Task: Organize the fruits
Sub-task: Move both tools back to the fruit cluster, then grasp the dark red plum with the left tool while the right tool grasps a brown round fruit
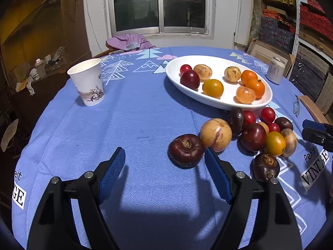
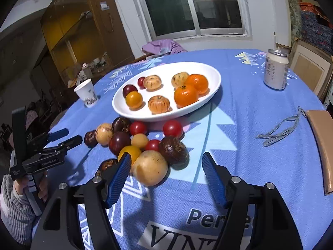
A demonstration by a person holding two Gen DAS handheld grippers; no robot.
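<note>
At table centre: my left gripper (image 1: 164, 162) stands with jaws apart over bare blue cloth (image 1: 124, 129), nothing between them.
Left pad: the right-hand pad (image 1: 217, 176) sits just beside a dark brown fruit (image 1: 185, 150); I cannot tell whether they touch.
Right gripper: my right gripper (image 2: 166, 167) is spread wide, gripping nothing; a pale yellow fruit (image 2: 150, 167) lies partly between its pads.
Loose pile: red, yellow and brown fruits (image 2: 137, 139) are heaped on the cloth, middle left of the right view, just below the plate.
Plate: a white oval plate (image 2: 214, 77) at upper centre holds oranges (image 2: 185, 95), a yellow fruit and some small dark red ones.
Cup: a paper cup (image 1: 88, 82) stands upright, upper left of the left view, well apart from the plate.
Can: a pale can (image 2: 275, 71) stands upper right.
Hand: my left hand (image 2: 42, 184) shows at lower left of the right view.
</note>
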